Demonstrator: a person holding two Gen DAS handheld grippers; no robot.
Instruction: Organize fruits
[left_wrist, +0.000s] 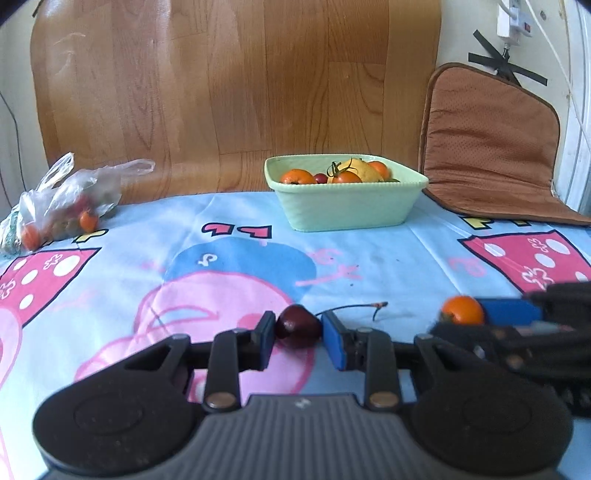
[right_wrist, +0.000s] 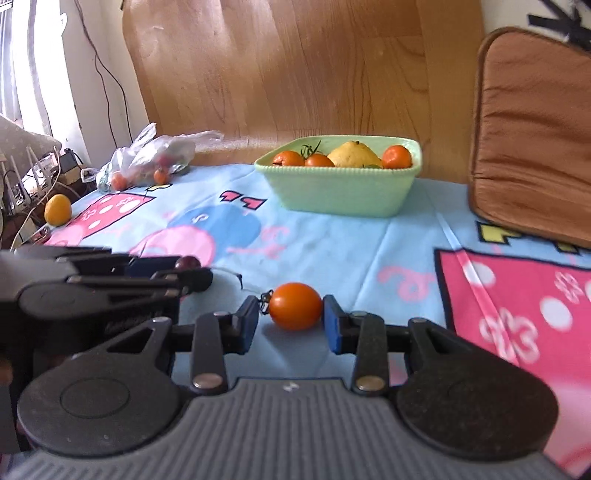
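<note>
Left gripper (left_wrist: 298, 334): jaws straddle a dark red cherry (left_wrist: 298, 326) lying on the tabletop (left_wrist: 388, 258). Left pad looks to touch the fruit, right pad sits just beside it w/ a sliver of gap, so jaws are near closing but a firm grip can't be confirmed. Cherry stem curves off to the right, past the right pad.

Right gripper (right_wrist: 290, 323): jaws spread either side of an orange cherry tomato (right_wrist: 295, 305) on the tabletop. Right pad is touching or nearly touching the fruit; left pad stands apart, w/ the tomato's calyx in the gap. Jaws open, not clamped.

The 2 grippers sit side by side, close together; each shows at the edge of the other's view.

Green bowl (left_wrist: 347, 201) stands ahead, toward the back edge of the tabletop, holding tomatoes & 1 yellow fruit. Cloth betw. grippers & bowl is bare. Plastic bag (left_wrist: 62, 199) w/ more fruit lies at the back left corner. 1 yellow-orange fruit (right_wrist: 58, 209) sits near the left edge. Brown cushion (left_wrist: 491, 147) leans at back right, close to the bowl. Wood panel (left_wrist: 236, 92) rises behind the bowl.
</note>
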